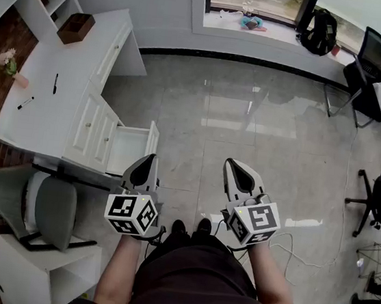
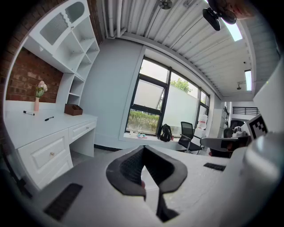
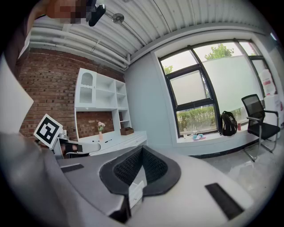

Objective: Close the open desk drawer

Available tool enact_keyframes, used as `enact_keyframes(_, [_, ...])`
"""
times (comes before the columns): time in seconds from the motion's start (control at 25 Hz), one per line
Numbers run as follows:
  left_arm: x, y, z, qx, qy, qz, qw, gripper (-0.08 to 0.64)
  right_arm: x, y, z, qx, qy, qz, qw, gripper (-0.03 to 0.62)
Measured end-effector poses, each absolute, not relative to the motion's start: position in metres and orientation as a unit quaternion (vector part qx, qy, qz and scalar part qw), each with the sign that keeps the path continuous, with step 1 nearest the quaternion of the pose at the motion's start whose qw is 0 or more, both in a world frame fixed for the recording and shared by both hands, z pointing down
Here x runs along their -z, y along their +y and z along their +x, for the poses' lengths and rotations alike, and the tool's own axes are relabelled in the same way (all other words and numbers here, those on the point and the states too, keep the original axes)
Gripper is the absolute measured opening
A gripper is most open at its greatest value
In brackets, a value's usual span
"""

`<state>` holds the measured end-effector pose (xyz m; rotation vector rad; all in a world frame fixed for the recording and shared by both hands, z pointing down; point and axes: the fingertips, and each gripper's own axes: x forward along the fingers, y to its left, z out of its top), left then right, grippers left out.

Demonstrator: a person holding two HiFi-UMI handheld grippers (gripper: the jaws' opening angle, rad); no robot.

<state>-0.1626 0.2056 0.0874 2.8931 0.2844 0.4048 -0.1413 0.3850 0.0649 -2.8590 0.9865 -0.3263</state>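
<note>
drawer (image 1: 130, 149): pulled out from the desk front, centre-left of the head view, white front panel facing right
desk (image 1: 52, 96): white, L-shaped, left side of frame; shelves above it at upper left
left gripper (image 1: 149, 160): jaws pressed together, nothing between them; lower centre, tip just beside the drawer's front panel, contact can't be told
right gripper (image 1: 233, 165): jaws together, nothing between them; lower centre, right of the left one, over the bare floor (image 1: 268, 137), well apart from the drawer
on desk: brown box (image 1: 76, 27) at the far end, two pens (image 1: 55, 83), a flower vase (image 1: 11, 67) at the left edge
grey chair (image 1: 39, 205): lower left, just beside the desk
backpack (image 1: 320, 31): black, on the window sill, top right
office chair (image 1: 373, 67): black, upper right
</note>
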Motion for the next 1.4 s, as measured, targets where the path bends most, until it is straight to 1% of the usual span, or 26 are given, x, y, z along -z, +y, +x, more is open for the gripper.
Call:
enact_keyframes(0.6, [-0.092,0.225,-0.152,-0.14,0.072,0.984,0.088,0.009,-0.07,0.428,-0.121,0.109,0.294,-0.946,0.076,0.005])
enact_keyframes(0.88, [-0.093,0.222,-0.138,-0.141,0.062,0.985,0.073,0.009,-0.071,0.429,-0.1,0.104,0.296,-0.946,0.074,0.005])
enact_keyframes(1.16, [-0.109,0.19,-0.082,-0.148,0.052,0.985,0.071,0.009,-0.083,0.404,-0.043,0.114,0.296,-0.946,0.071,0.005])
enact_keyframes(1.4, [-0.125,0.143,0.007,-0.155,0.036,0.983,0.087,0.009,-0.087,0.37,0.052,0.123,0.293,-0.946,0.069,0.005])
